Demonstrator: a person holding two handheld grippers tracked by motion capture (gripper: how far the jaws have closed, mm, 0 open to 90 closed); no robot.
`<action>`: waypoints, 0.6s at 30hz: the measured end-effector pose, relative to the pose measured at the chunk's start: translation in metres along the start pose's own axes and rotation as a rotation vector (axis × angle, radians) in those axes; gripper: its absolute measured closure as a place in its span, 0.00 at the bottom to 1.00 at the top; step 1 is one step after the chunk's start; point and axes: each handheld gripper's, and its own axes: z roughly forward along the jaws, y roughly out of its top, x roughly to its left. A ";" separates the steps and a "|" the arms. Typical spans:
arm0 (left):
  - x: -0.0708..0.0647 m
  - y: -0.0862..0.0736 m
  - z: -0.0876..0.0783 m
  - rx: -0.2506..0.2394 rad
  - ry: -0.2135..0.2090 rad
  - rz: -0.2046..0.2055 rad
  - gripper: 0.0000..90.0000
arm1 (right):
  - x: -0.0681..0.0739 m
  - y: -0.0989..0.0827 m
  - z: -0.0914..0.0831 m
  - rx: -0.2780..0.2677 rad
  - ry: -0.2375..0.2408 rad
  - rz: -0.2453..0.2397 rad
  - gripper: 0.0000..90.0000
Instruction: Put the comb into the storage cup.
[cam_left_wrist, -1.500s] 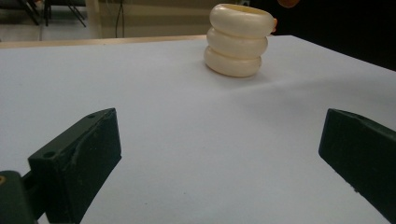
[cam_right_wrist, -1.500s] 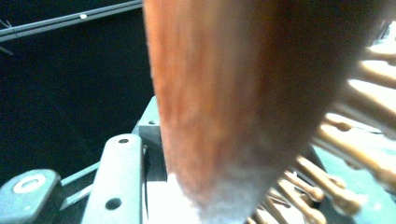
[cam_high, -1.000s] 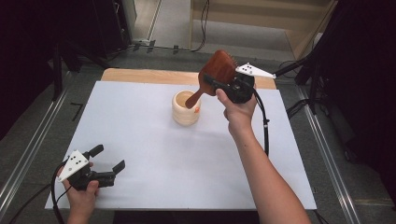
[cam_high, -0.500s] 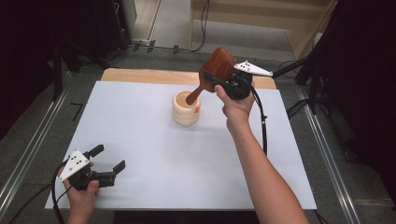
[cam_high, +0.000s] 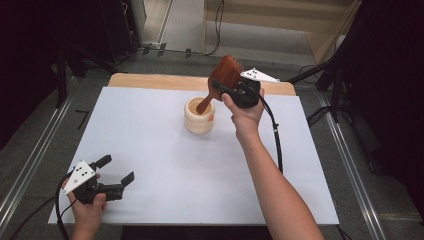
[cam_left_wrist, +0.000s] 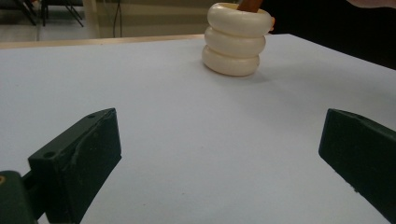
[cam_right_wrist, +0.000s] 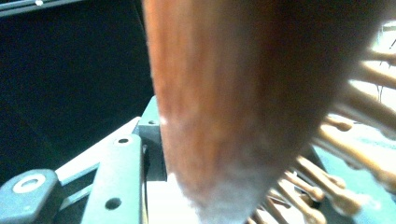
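Observation:
A wooden hairbrush (cam_high: 227, 72) is tilted over the cream ribbed cup (cam_high: 199, 119) at the back middle of the white tabletop (cam_high: 160, 150). Its handle end points down into the cup's mouth. My right gripper (cam_high: 221, 90) is shut on the brush at the neck, just right of the cup. In the right gripper view the brush's back (cam_right_wrist: 224, 93) and bristles (cam_right_wrist: 336, 186) loom close against one black finger (cam_right_wrist: 116, 182). My left gripper (cam_high: 117, 169) rests open at the near left, nothing between its jaws. The left gripper view faces the cup (cam_left_wrist: 236, 39) across the table, my left gripper (cam_left_wrist: 219, 158) wide apart.
A strip of bare wood (cam_high: 150, 80) shows along the table's far edge. Metal rails (cam_high: 30, 165) run along the floor on the left and on the right (cam_high: 350, 165). A black cable (cam_high: 274, 140) trails from the right gripper beside the forearm.
My right hand has sunk a little toward the cup, bringing the brush's handle end down into its mouth. The left gripper has stayed put.

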 end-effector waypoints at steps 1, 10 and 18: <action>0.000 0.000 0.000 0.000 -0.001 -0.001 0.00 | 0.000 -0.001 0.001 0.003 -0.001 0.000 0.56; 0.000 0.000 0.000 0.000 -0.002 0.000 0.00 | 0.000 -0.016 0.015 0.037 -0.009 0.002 0.56; 0.000 0.000 0.000 -0.001 -0.006 -0.002 0.00 | 0.000 -0.026 0.024 0.068 -0.013 0.000 0.56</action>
